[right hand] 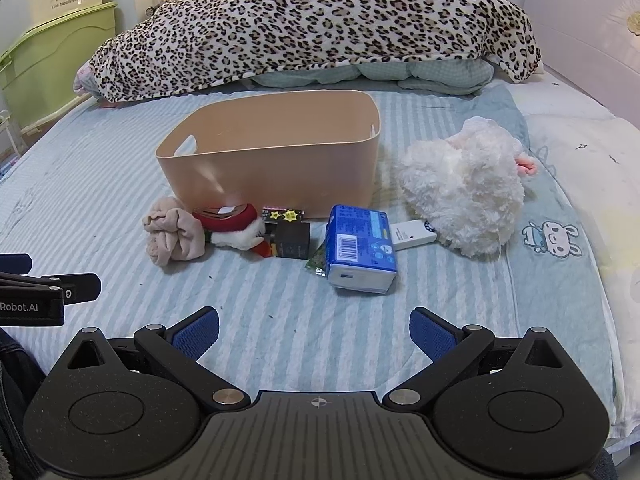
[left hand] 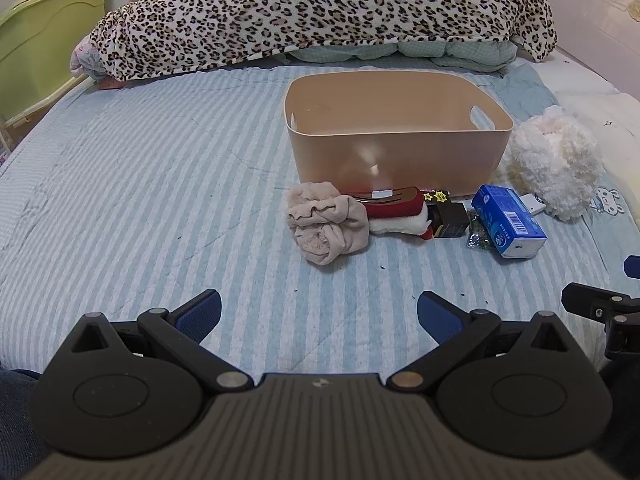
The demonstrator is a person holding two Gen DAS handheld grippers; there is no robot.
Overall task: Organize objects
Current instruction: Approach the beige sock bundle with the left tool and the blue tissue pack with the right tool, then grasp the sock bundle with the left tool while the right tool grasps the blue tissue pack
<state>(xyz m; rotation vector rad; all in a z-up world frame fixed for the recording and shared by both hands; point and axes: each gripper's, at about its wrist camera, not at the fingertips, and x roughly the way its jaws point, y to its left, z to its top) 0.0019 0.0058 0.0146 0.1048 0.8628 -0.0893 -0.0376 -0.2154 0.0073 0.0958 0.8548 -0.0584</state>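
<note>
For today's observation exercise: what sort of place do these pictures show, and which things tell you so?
Most likely a bedroom: a bed with a striped blue sheet, a heaped leopard-print blanket over bedding at its far end, and a green cabinet beside it.

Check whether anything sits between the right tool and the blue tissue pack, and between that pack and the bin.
Nothing visible blocks the right tool: only bare striped bedding lies before the blue tissue pack. The beige bin stands just behind it, open-topped, with no object between them.
</note>
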